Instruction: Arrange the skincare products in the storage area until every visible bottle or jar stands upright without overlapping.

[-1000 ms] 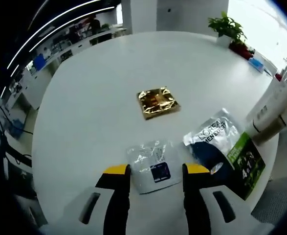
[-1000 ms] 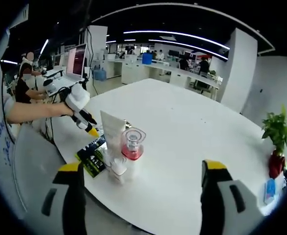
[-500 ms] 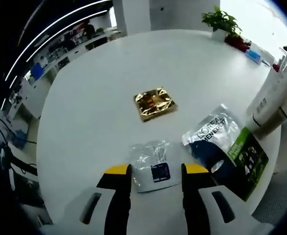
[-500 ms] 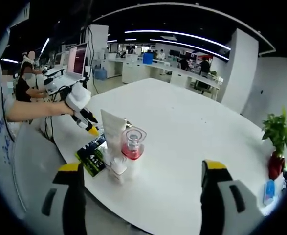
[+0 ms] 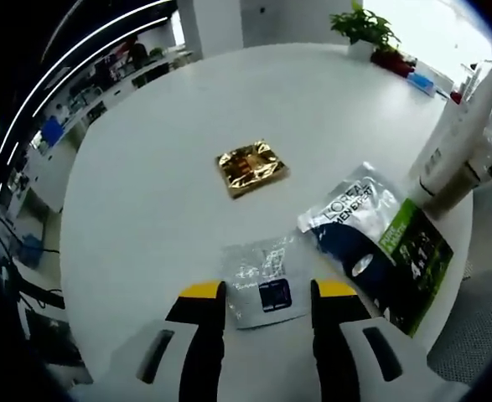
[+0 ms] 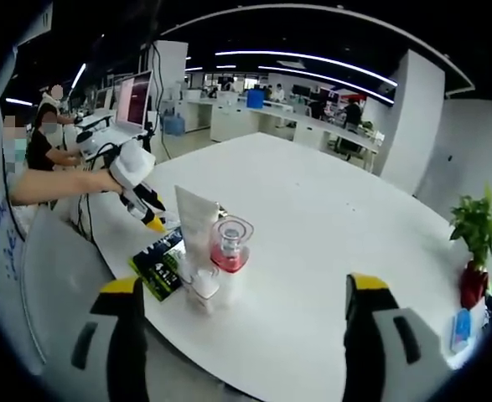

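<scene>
My left gripper (image 5: 267,291) is open and hovers over a silver sachet (image 5: 261,280) with a dark label, which lies flat on the white table (image 5: 145,193). Beyond it lies a gold sachet (image 5: 250,167). To the right are a dark L'Oreal pouch (image 5: 371,243) and a white tube (image 5: 455,142) standing on its cap. My right gripper (image 6: 246,289) is wide open, back from the table edge. Ahead of it stand the white tube (image 6: 195,222), a pink bottle (image 6: 229,247) with a clear cap and a small white bottle (image 6: 200,289), close together. The left gripper (image 6: 138,191) hangs beyond them.
The dark pouch (image 6: 162,261) lies at the table's near edge beside the bottles. A potted plant (image 6: 476,226) stands at the far right rim, also at the far side (image 5: 365,25). A person's arm (image 6: 53,186) holds the left gripper. A laptop (image 6: 133,102) and desks are behind.
The left gripper view has shifted a little, so its camera has moved; in the right gripper view the left gripper sits slightly lower. Sachets, pouch and bottles have not moved.
</scene>
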